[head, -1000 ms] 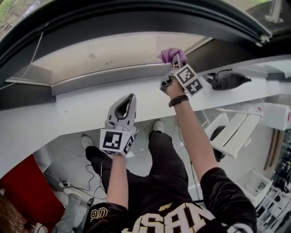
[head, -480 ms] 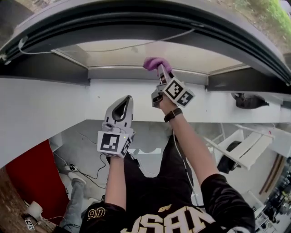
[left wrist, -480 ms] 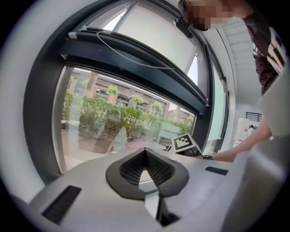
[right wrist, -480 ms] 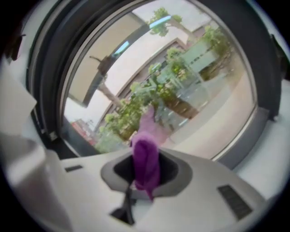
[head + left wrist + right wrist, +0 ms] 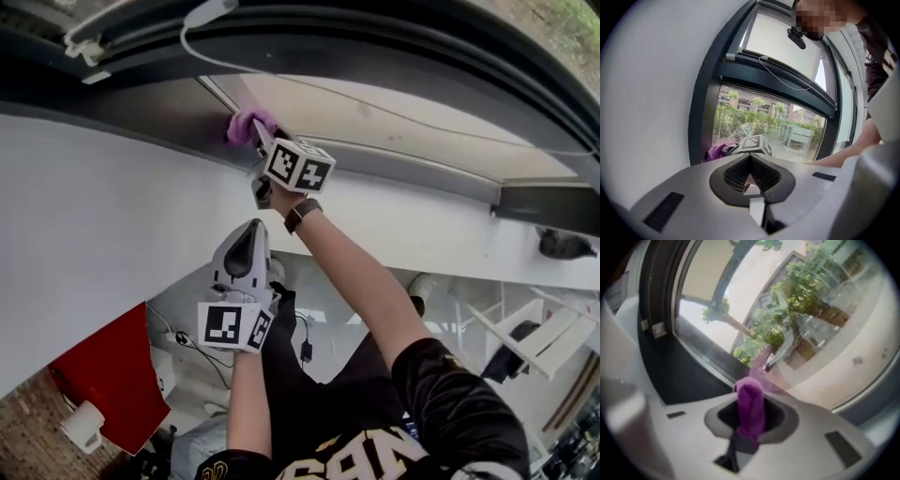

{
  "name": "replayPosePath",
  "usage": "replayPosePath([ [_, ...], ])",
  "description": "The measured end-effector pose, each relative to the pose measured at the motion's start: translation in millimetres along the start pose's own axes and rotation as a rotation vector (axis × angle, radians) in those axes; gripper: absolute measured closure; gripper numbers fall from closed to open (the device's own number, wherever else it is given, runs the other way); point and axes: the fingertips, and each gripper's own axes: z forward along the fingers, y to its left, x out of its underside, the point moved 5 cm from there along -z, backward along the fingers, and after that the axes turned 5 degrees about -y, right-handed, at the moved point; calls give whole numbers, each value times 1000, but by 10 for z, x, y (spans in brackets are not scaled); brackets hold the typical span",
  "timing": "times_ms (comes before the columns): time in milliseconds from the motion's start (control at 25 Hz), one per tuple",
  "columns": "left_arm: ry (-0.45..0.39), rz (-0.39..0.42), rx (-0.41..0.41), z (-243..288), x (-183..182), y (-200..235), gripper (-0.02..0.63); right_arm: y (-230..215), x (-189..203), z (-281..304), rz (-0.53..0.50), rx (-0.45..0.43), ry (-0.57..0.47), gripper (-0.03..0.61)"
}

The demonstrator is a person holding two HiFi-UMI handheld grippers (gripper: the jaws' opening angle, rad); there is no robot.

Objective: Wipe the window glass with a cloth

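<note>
My right gripper (image 5: pixel 259 134) is shut on a purple cloth (image 5: pixel 247 123) and holds it against the lower left corner of the window glass (image 5: pixel 394 111), next to the dark frame (image 5: pixel 159 103). In the right gripper view the purple cloth (image 5: pixel 751 406) bulges out between the jaws, right up by the window glass (image 5: pixel 825 329). My left gripper (image 5: pixel 247 246) hangs lower, in front of the white wall, jaws shut with nothing between them. The left gripper view shows the purple cloth (image 5: pixel 717 151) and the right gripper's marker cube (image 5: pixel 754 144) at the pane's corner.
A white wall (image 5: pixel 103 225) runs below the sill. A thin cord (image 5: pixel 394 111) droops across the window's upper part. A red panel (image 5: pixel 112 375) and cables lie on the floor below. White furniture (image 5: pixel 525 337) stands at the right.
My right gripper has swept the cloth leftwards along the bottom of the glass to the frame's corner. The left gripper has stayed low and shut.
</note>
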Motion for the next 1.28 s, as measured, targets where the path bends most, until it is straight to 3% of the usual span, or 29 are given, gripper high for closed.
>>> replayPosePath([
  [80,8,-17,9,41,61,-48,601,-171,-108,-126,81,33,-28,495],
  [240,10,-55,61,279,211,-457,601,-877,-590,-887,99,148,-86,495],
  [600,36,-167,318,1122,889,-2473,601,-2914,-2541,-3668,80,475,-399,495],
  [720,46,-164,393,1211,986,-2986,601,-3396,-2982,-4355,75,615,-499,495],
  [840,52,-155,421,1245,994,-3213,601,-3698,-3232,-4700,25,734,-521,495],
  [1040,33,-128,388,1173,807,-3042,601,-3687,-3182,-4712,-25,758,-509,495],
  [1160,31,-123,341,1083,724,-2599,601,-3366,-2618,-4138,-40,692,-401,495],
  [1280,50,-75,297,861,670,-2064,601,-2750,-1897,-3281,-83,547,-264,495],
])
